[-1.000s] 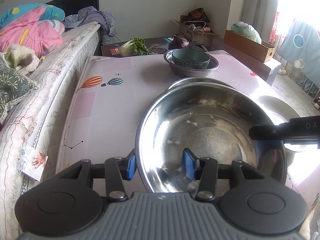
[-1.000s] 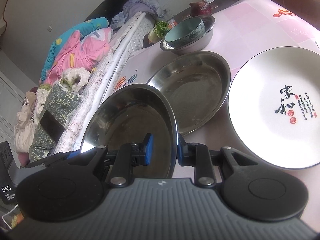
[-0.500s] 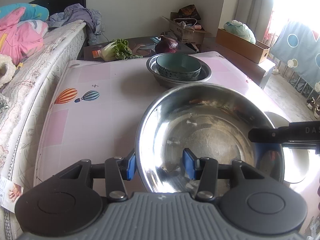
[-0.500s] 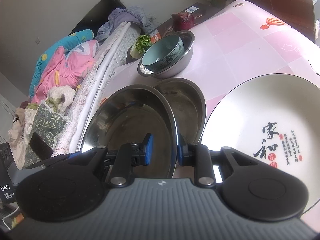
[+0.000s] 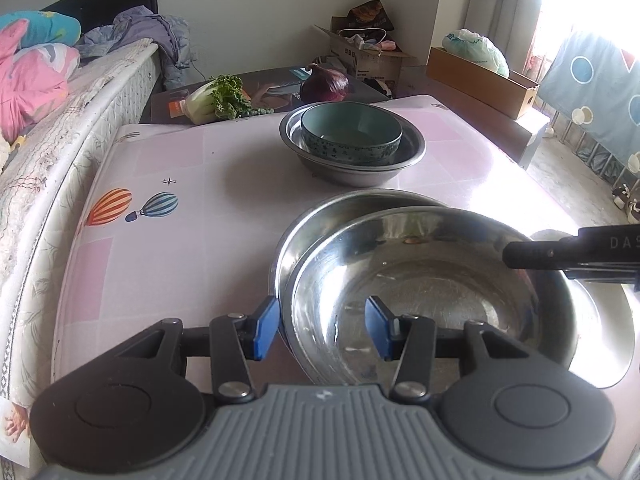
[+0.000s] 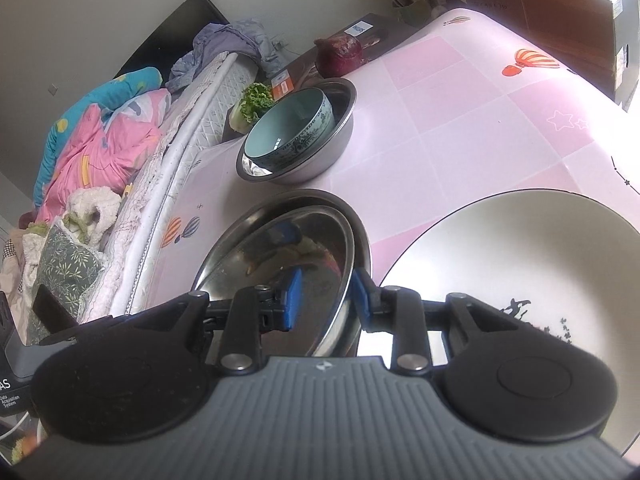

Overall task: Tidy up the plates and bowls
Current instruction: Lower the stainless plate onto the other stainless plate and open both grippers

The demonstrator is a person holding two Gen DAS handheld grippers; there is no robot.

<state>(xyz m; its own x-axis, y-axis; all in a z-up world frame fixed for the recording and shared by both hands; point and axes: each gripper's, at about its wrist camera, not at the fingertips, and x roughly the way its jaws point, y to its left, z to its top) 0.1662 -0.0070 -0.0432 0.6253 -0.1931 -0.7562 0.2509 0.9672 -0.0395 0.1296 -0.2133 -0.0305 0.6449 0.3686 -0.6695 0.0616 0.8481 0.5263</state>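
Home bedroom, quilted bed (image 5: 60, 128), pink bedding (image 6: 100, 148), cardboard boxes (image 5: 368, 56)

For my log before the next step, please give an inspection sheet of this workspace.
Surface: pink tablecloth with balloon prints.
Job's things: steel plate over second steel plate; teal bowl inside steel basin; white plate.
Clutter: red onion, greens.
Grippers: left gripper and right gripper straddle the steel plate's rim.
Cables: nothing seen.
Surroundings: bed, cardboard boxes.
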